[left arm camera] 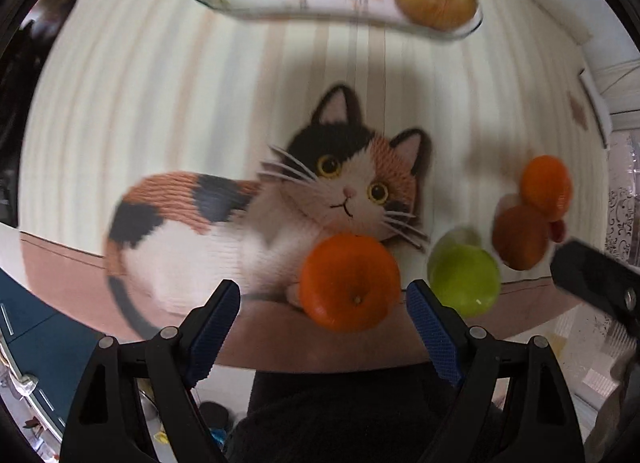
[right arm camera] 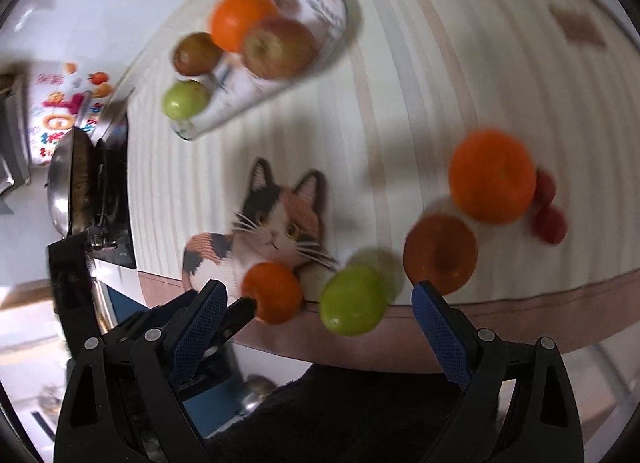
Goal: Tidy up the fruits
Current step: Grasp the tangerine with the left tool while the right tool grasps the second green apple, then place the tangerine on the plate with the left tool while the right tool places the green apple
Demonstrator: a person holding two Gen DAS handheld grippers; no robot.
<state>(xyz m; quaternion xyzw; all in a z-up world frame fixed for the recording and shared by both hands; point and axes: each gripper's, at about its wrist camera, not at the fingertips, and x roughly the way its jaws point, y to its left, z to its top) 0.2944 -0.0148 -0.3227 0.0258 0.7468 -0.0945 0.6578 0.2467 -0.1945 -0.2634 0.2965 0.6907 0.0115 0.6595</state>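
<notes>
Left hand-held gripper (left arm camera: 322, 317) open, jaws wide, nothing gripped; orange (left arm camera: 350, 281) between them at near bench edge. Right hand-held gripper (right arm camera: 316, 315) open, empty; green apple (right arm camera: 352, 299) between jaws. Glass dish (left arm camera: 460, 33) with fruit toward far edge. Cat-print cloth (left arm camera: 140, 103) covers bench.

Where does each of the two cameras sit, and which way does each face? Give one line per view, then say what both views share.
Left wrist: on the left gripper, facing down at the cat-print striped cloth and the near orange tangerine between its open blue-padded fingers; the right gripper's black edge shows.
Right wrist: on the right gripper, tilted down at the round green fruit; its fingers are open; the left gripper's black tip shows.
Shared: cloth, tangerine, green fruit, clear glass plate.
</notes>
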